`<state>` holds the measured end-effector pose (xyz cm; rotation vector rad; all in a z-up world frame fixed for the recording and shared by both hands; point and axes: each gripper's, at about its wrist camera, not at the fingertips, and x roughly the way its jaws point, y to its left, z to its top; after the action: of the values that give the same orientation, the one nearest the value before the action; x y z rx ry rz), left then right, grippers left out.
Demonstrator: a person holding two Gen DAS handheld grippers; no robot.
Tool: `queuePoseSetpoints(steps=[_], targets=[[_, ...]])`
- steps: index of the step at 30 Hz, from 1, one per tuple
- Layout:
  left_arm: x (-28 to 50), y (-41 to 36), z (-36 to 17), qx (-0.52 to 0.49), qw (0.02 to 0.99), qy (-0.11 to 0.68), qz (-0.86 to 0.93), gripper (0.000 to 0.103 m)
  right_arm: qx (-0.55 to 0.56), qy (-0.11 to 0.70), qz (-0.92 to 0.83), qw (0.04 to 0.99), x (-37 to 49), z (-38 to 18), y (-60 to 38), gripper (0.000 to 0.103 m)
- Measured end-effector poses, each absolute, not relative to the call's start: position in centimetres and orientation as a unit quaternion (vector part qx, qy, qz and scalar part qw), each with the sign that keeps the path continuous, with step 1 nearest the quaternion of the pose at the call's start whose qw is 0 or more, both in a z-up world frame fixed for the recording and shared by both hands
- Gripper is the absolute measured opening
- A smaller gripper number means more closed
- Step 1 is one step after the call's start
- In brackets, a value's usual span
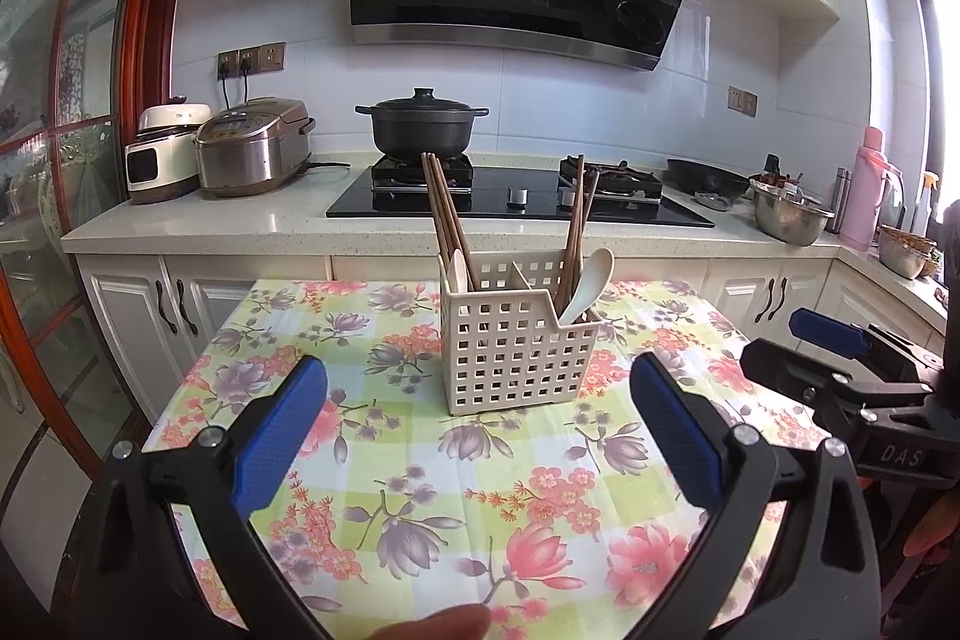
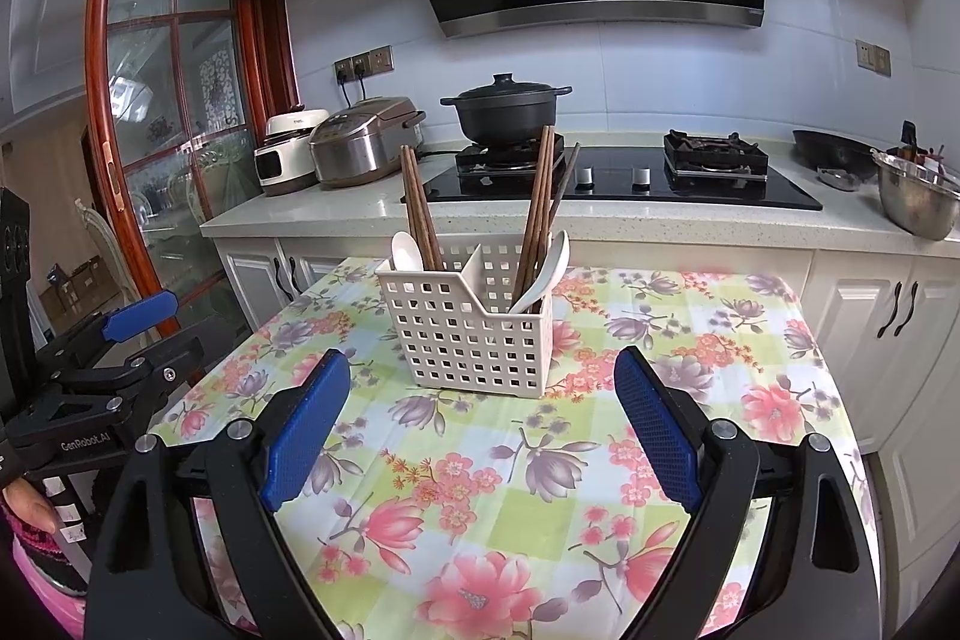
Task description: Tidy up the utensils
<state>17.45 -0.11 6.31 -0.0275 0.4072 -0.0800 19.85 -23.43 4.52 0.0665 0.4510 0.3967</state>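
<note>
Both wrist views face the stove from low over the table, sharing the utensil basket [image 1: 516, 340] (centre frame).

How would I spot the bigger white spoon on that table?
On the floral tablecloth stands a white perforated caddy. In its right compartment, beside brown chopsticks, the larger spoon leans rightward, bowl up; the other compartment's spoon is smaller.

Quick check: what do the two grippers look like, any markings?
Both grippers, left and right, are black plastic frames with silver screws and blue textured finger pads. Seen side-on, the right body reads "DAS"; the left reads "GenRobot.AI". A pink knitted sleeve shows low in the right view.
</note>
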Motion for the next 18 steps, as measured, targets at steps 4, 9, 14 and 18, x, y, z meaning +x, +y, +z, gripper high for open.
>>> queuePoseSetpoints(steps=[4, 9, 14, 18], targets=[[17.45, -0.08, 6.3, -0.014, 0.978, 0.202, -0.04, 0.098, 0.033, 0.221, 0.195, 0.955, 19.78, 4.52, -23.36, 0.085], [17.46, -0.16, 6.25, -0.014, 0.978, 0.202, -0.04, 0.098, 0.033, 0.221, 0.194, 0.955, 19.66, 4.48, -23.34, 0.085], [17.46, -0.2, 6.22, -0.015, 0.979, 0.202, -0.039, 0.098, 0.033, 0.221, 0.194, 0.955, 19.66, 4.47, -23.33, 0.085], [17.41, -0.15, 6.22, -0.015, 0.979, 0.202, -0.038, 0.098, 0.034, 0.221, 0.194, 0.955, 19.66, 4.46, -23.32, 0.085]])
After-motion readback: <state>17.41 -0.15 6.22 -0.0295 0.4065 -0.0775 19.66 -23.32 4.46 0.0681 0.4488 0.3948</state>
